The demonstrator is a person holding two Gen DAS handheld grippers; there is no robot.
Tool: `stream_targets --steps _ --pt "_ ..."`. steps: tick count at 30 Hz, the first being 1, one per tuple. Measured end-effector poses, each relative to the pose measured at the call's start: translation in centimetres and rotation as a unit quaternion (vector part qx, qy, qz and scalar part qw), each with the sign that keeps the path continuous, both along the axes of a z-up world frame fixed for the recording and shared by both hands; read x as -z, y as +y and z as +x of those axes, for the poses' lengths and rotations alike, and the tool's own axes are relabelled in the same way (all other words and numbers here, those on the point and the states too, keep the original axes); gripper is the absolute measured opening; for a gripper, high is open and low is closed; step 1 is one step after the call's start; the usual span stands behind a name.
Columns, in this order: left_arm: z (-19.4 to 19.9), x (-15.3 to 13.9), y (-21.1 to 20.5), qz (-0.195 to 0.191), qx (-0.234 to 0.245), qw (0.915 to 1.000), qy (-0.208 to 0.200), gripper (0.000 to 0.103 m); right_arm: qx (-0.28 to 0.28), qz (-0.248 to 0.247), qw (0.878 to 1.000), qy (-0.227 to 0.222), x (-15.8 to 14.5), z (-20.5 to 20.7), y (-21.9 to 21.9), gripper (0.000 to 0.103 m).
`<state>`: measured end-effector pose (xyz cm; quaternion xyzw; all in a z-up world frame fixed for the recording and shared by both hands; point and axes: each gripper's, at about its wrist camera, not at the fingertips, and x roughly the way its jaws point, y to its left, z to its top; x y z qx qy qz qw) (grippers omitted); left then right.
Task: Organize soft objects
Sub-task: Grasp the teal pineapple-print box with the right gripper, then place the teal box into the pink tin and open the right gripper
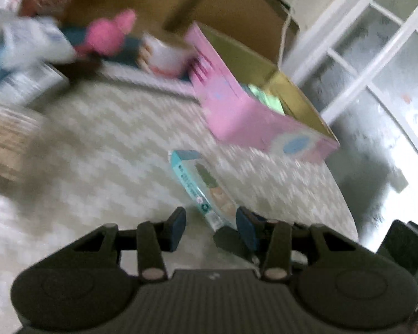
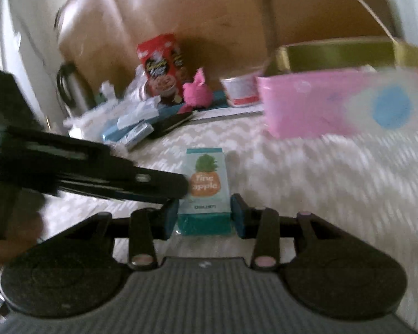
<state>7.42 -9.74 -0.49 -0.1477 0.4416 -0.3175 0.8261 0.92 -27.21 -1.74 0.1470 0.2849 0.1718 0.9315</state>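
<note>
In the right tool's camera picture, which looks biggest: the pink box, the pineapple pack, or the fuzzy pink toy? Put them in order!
1. Pink box, the biggest.
2. Pineapple pack; it sits very close to the camera, between the right tool's fingers, so it may look bigger than it really is.
3. Fuzzy pink toy, the smallest, but farthest back.

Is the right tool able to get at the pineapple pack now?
Probably yes: the pineapple pack already sits between the right tool's open pads, though the left tool touches its side.
</note>
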Motion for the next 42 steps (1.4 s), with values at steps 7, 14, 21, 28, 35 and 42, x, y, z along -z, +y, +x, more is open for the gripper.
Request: stream_targets --steps 7,14,21,28,35,42 --pt "-0.4 -0.8 -5.1 0.035 0.023 0.9988 -0.027 0.03 0.04 0.055 0.998 -0.01 0.5 -1.7 -2.8 0.043" --pt "1.1 -6.7 -9.4 0.021 0.049 0.9923 -0.112 0.03 0.077 0.027 0.991 -0.105 -3.4 -0.1 -5.2 0.043" --pt "7.4 -9.0 -16.2 0.011 0.053 0.9902 -0.129 0.03 0.123 -0.04 0.981 -0.141 -5.2 5.8 -9.3 0.043" --pt "12.9 -6.7 -22.3 0.037 0.055 0.9936 -0.092 0.031 0.159 -0.075 0.98 -0.094 -3.4 10.0 -14.3 0.044" --pt "13.0 -5.4 -25.0 0.086 0.049 0.9887 -0.113 0.032 0.208 -0.164 0.958 -0.107 -2.7 11.0 -14.2 0.053" --pt "8.1 -8.3 -19.3 0.05 0.059 0.9831 -0.166 0.034 0.221 -0.121 0.952 -0.173 -4.3 5.8 -10.3 0.053"
